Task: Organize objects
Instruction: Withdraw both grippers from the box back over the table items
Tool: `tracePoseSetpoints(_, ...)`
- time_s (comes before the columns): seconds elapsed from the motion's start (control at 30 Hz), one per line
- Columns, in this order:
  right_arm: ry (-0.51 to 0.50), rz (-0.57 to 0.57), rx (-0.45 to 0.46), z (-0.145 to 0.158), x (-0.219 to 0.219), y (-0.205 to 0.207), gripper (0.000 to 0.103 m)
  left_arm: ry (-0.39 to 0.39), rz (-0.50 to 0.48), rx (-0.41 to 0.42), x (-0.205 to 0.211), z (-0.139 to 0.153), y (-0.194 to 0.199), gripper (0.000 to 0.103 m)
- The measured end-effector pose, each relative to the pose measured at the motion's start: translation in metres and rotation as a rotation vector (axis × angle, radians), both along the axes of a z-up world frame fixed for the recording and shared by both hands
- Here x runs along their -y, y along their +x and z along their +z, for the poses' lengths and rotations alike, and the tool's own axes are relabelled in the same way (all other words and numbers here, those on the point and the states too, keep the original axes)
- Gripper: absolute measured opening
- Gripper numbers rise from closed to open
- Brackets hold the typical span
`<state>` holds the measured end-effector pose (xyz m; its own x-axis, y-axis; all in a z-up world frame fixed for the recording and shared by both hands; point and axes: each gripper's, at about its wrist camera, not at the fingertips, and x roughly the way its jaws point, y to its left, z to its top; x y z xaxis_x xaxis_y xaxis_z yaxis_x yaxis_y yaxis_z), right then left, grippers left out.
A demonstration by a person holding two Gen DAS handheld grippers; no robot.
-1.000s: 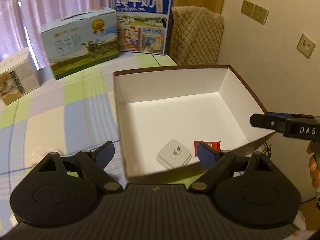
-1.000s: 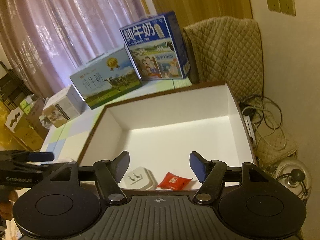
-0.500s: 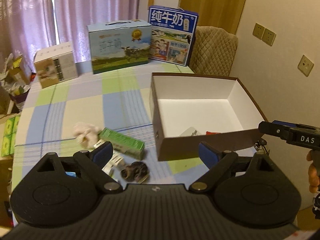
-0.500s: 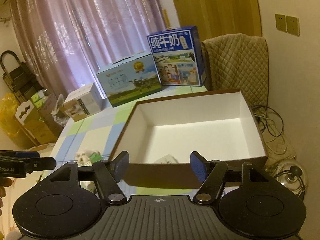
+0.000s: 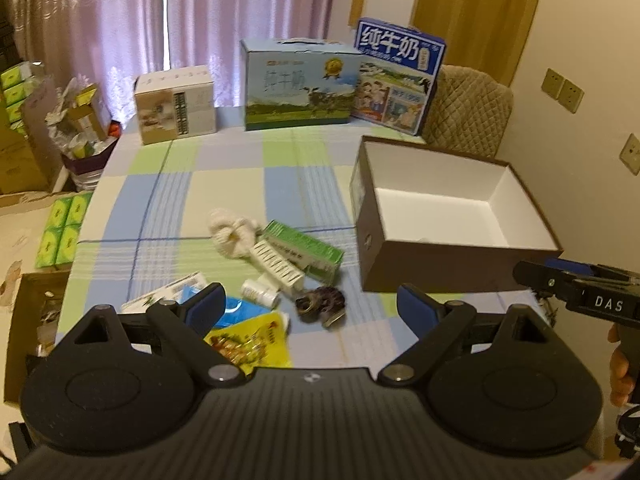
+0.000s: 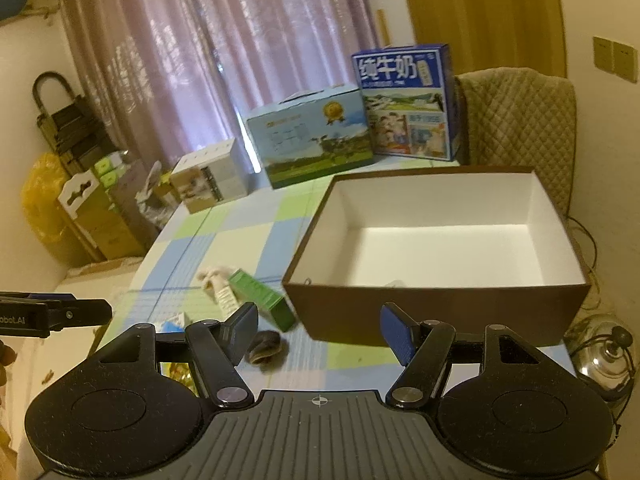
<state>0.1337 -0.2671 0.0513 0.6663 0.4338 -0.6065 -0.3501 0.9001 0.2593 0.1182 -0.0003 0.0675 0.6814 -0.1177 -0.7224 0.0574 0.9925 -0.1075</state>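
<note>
**Both grippers held wide above a cluttered checked table**

The brown cardboard box [image 5: 440, 268], white inside with straight walls and an open top, is taken as the landmark; it sits on a table [image 5: 192, 196] covered with a checked cloth of blue, green and cream squares. To the left of the box a loose pile is seen: a long green carton [image 5: 310, 250] nearest the box, a white ribbed blister strip [image 5: 276, 266] lying against the carton, a fluffy cream knitted thing [image 5: 230, 236] just beyond it, a small white bottle [image 5: 260, 293] on its side, a dark rounded lump [image 5: 322, 305] near the box's front corner, and a glossy yellow foil packet [image 5: 248, 340] furthest forward. Behind the box, printed milk cartons [image 5: 396, 76] are stood upright.

The left gripper [image 5: 311, 310] is held over the pile with its blue-padded fingers spread wide, nothing between them. The right gripper [image 6: 319, 330] is held before the box's front wall, fingers likewise wide and empty.
</note>
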Motion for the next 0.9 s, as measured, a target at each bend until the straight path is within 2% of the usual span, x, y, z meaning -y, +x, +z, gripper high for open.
tracePoseSetpoints(0.47, -0.01, 0.069, -0.063, -0.023, -0.027, -0.002, 0.065, 0.025, 0.113, -0.089, -0.047, -0.033, -0.024, 0.09)
tracePoseSetpoints(0.9, -0.025, 0.108, -0.121, -0.044, -0.048, -0.003, 0.065, 0.022, 0.148, -0.132, -0.054, -0.057, -0.029, 0.09)
